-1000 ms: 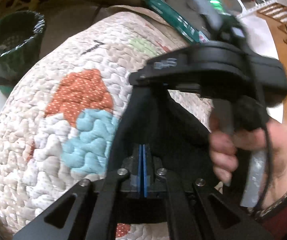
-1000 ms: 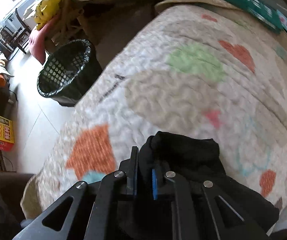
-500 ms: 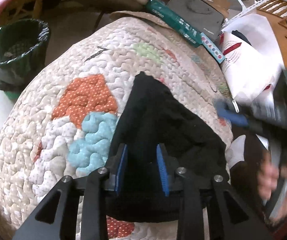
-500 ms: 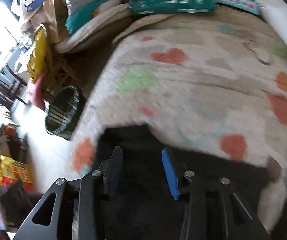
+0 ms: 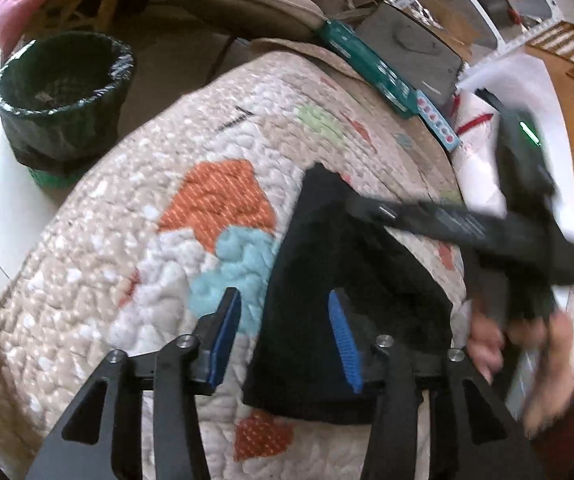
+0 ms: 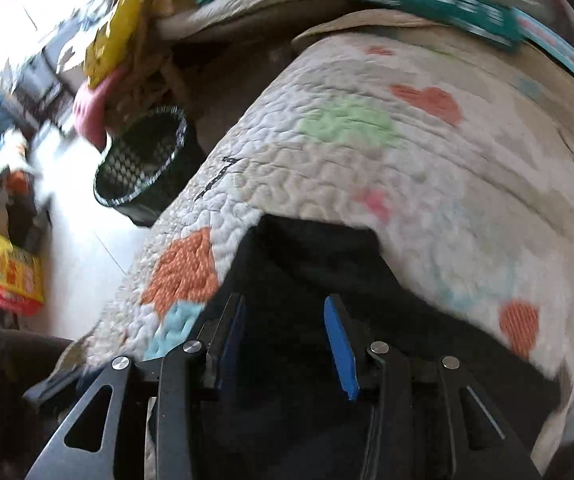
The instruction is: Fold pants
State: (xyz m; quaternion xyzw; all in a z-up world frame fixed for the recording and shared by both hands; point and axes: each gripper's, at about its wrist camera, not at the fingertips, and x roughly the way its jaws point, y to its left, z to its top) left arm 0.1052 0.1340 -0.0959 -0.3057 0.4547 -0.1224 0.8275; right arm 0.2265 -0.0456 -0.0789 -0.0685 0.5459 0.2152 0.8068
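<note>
Pants (image 5: 339, 300) folded on quilt (image 5: 127, 280) — both hand-held grippers spread, empty.

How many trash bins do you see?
1. The black-lined trash bin stands on the floor beside the quilt. Others may be out of view.

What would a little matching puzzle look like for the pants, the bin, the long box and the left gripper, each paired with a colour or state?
Things:
1. pants
2. bin
3. long box
4. left gripper

Descriptions:
A. teal, at the quilt's far edge
B. open, holding nothing
C. black, folded, lying on the quilt
D. lined with a dark bag, on the floor

Pairs: 1-C, 2-D, 3-A, 4-B
</note>
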